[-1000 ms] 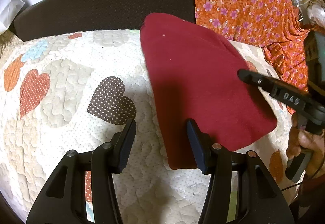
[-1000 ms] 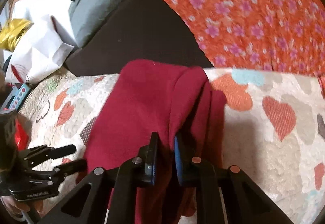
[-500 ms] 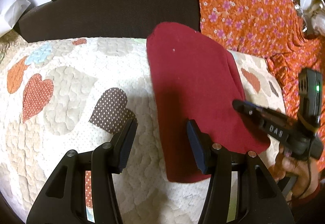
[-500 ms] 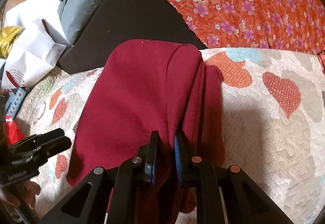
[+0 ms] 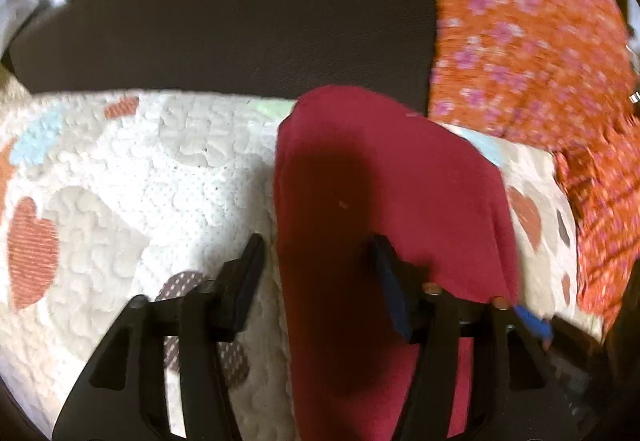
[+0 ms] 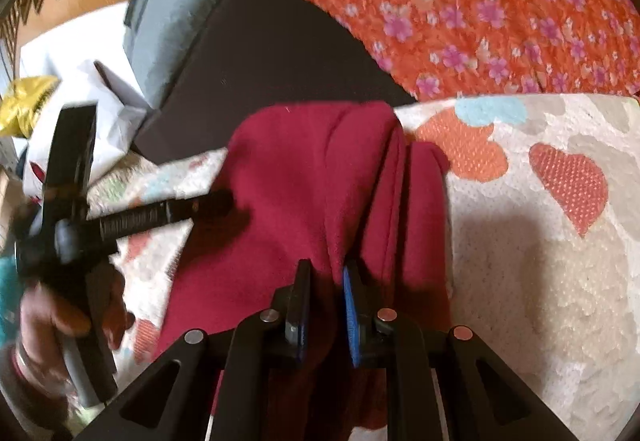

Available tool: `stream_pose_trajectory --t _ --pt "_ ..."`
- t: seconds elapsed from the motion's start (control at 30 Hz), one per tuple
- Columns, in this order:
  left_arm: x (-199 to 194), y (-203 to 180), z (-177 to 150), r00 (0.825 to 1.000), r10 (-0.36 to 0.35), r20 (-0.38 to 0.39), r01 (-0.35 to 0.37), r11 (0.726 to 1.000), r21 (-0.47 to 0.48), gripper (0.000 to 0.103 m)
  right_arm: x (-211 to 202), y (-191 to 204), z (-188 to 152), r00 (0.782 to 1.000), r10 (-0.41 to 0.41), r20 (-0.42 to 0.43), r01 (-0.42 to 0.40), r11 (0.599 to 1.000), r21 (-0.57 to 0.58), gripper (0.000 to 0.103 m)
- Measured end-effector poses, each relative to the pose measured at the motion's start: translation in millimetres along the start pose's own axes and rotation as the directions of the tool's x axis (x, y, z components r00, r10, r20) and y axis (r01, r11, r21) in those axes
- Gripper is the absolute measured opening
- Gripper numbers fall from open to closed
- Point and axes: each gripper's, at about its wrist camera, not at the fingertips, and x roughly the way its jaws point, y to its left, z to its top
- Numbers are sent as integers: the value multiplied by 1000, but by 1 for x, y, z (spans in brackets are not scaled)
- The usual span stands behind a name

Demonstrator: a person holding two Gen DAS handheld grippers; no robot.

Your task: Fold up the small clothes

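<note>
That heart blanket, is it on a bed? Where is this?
Probably a bedroom or living room at home. The quilted heart blanket covers something soft, with a grey cushion and orange flowered fabric behind it. Bed or sofa, I can't tell.

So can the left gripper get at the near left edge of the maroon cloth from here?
Probably yes: the left gripper has just been opening and straddles the maroon cloth edge, nothing covering it; the right gripper pinches the other side.
</note>
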Motion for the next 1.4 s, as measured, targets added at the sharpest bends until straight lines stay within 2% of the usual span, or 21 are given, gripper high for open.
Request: stream_pose_trajectory --t 0.07,0.13,0.23,0.33,0.47,0.53,0.63,0.73,0.83,0.93,1.03,1.1,1.17,1.2,1.23,1.27,1.3,1.33,1.37,1.4 --pt "11 7 2 1000 -1 -26 0 999 -39 76 -4 -6 3 999 35 -9 -35 999 34 14" --pt "14 12 -3 1000 -16 -7 16 998 -64 81 -14 -5 9 999 37 12 -37 999 40 14" --pt "11 11 -6 1000 -7 17 8 999 -36 81 -29 11 24 993 -76 88 81 995 -60 14" --pt "11 11 -6 1000 1 20 0 999 -36 81 -26 20 40 990 -95 103 106 989 -100 14" --pt "9 9 -8 999 16 36 -15 1000 -26 81 -10 25 54 989 -115 95 127 983 -135 14" --pt "9 8 -8 999 27 42 -26 1000 -12 81 20 15 60 986 -165 29 167 974 -151 14" --pt "10 6 -7 998 38 41 -39 999 5 81 33 6 62 984 -177 21 178 973 -149 13" --pt "11 4 -8 998 42 41 -43 999 6 82 21 5 66 986 -165 4 165 979 -123 13" --pt "9 3 -9 997 56 46 -56 998 16 81 -6 19 55 991 -133 9 133 981 -142 13" --pt "8 0 -10 997 64 48 -65 998 27 81 -26 36 27 997 -80 -8 77 978 -192 13" --pt "8 -1 -12 996 70 50 -70 998 8 81 -10 29 -4 990 -113 -80 94 973 -209 13" --pt "7 0 -14 997 59 43 -59 998 -12 81 -4 14 -9 994 -72 -80 59 987 -153 13" --pt "2 3 -17 999 33 10 -32 999 -39 81 -16 3 -1 998 6 -65 -10 998 -56 13" --pt "-3 6 -18 1000 7 -3 -7 998 -56 81 -23 1 4 999 31 -41 -33 999 -37 17" --pt "-7 10 -19 1000 -27 -13 26 997 -75 81 -34 -2 10 1000 30 9 -29 999 -32 26" --pt "-13 16 -21 998 -65 -18 63 993 -99 81 -43 -6 17 998 -4 59 5 1000 -29 35" --pt "-16 20 -23 996 -88 -19 85 990 -116 81 -48 -12 21 995 -29 96 31 999 -13 57" --pt "-18 26 -26 994 -108 -20 105 986 -133 81 -48 -18 24 993 -33 115 32 999 7 71" --pt "-19 31 -30 991 -130 -22 125 981 -151 81 -48 -24 26 992 -20 125 16 999 34 73" --pt "-18 35 -33 988 -154 -29 148 976 -162 81 -38 -34 28 995 14 99 -21 997 70 73"
